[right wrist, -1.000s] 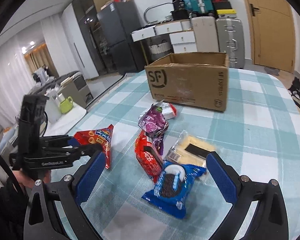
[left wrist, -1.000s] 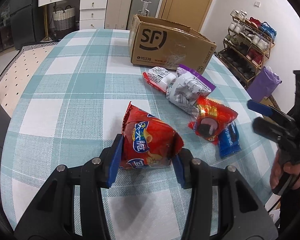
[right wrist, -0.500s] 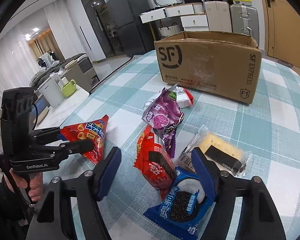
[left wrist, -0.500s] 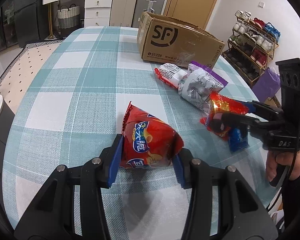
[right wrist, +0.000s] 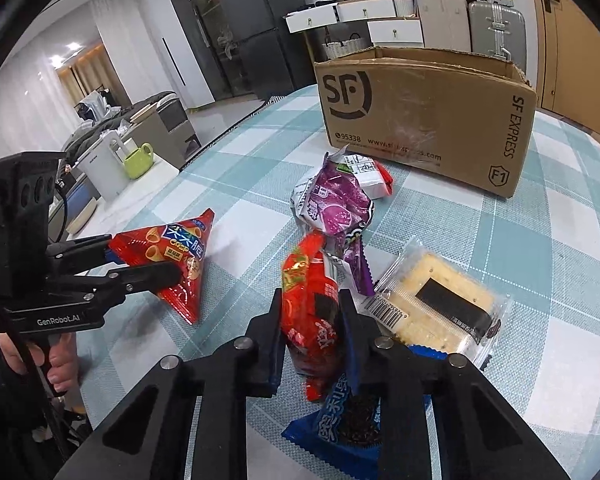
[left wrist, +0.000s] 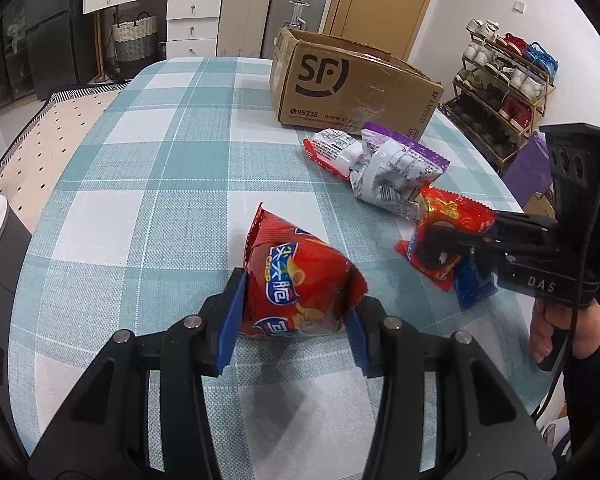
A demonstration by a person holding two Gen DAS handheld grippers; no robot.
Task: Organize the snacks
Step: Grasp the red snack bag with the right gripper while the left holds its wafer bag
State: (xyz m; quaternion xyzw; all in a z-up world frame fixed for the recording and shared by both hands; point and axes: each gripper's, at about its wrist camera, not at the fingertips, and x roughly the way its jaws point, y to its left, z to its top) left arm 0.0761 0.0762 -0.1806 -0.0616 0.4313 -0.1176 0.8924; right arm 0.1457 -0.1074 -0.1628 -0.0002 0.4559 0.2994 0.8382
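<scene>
The checked surface (left wrist: pixel 148 168) carries an open cardboard box (right wrist: pixel 424 112) at its far side, with the loose snacks lying between the box and me: a purple packet (right wrist: pixel 338 204) on a white-and-red packet (right wrist: pixel 370 172), a clear-wrapped cracker pack (right wrist: pixel 440 304) and a blue cookie pack (right wrist: pixel 348 420) nearest. My left hand-held gripper (left wrist: pixel 294 332) is clamped on the red cone-snack bag (left wrist: pixel 296 280), held just above the surface. My right hand-held gripper (right wrist: pixel 312 344) is closed tight on the red cookie packet (right wrist: pixel 312 304), which stands on edge beside the blue cookie pack.
</scene>
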